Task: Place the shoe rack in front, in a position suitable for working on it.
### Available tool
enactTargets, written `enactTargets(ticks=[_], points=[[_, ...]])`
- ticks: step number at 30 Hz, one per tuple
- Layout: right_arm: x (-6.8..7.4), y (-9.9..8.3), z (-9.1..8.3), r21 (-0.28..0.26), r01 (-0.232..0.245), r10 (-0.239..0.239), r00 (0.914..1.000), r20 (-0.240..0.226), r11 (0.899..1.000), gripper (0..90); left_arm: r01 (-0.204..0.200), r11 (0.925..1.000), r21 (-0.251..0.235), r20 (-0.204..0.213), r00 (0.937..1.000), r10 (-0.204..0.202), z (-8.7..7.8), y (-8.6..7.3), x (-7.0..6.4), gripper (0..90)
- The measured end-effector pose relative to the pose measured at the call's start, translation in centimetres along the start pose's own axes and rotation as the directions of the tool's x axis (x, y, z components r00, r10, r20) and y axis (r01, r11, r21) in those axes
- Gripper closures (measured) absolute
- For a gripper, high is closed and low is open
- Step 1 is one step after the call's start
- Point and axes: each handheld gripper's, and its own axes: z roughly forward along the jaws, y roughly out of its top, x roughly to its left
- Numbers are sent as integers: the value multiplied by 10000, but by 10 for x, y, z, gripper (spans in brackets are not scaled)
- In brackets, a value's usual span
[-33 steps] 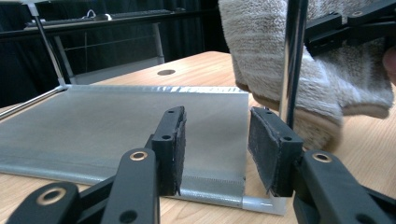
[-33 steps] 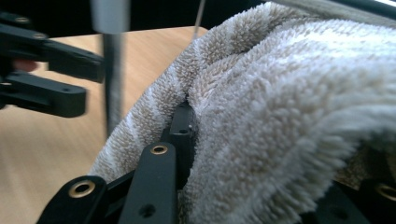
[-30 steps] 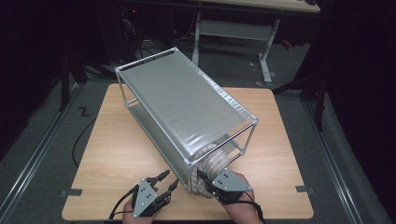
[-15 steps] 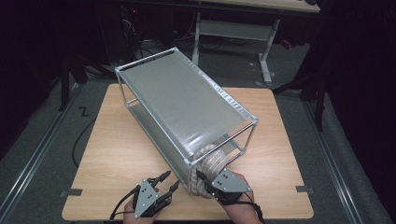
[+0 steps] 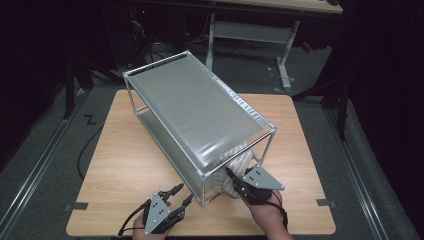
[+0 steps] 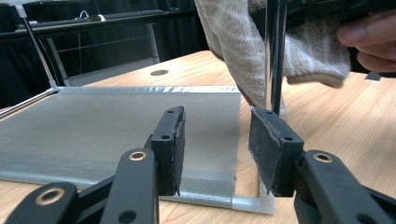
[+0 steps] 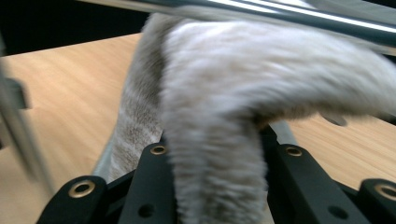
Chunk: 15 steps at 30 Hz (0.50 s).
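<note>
Two grippers working: right gripper (image 5: 239, 181) clamping towel (image 5: 235, 167) straight ahead at rack (image 5: 200, 117) end; left gripper (image 5: 179, 195) hovering agape, farther off.

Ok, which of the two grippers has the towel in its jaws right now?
The right gripper, at the rack's near end: its jaws are clamped on the beige towel. The left gripper sits open beside the rack's corner, with nothing between its pads.

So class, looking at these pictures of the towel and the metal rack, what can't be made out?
- High view: most of the towel, hidden under the rack top.
- Right gripper view: the towel's weave, blurred; the right gripper pads, covered by towel.
- Left gripper view: the towel's top, cut off by the upper edge; the left gripper stands open.
</note>
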Motion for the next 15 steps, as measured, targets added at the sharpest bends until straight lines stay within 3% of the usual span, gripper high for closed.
enactTargets(ticks=[8,15], points=[[-32,-2,2,-60,-655,657,9947,789,9978,699,-53,10000,30,-7,10000,53,-1,0,0,558],[-60,-6,-2,-103,-1464,1462,9772,1541,9892,706,-32,10000,48,41,10000,32,0,0,-2,558]])
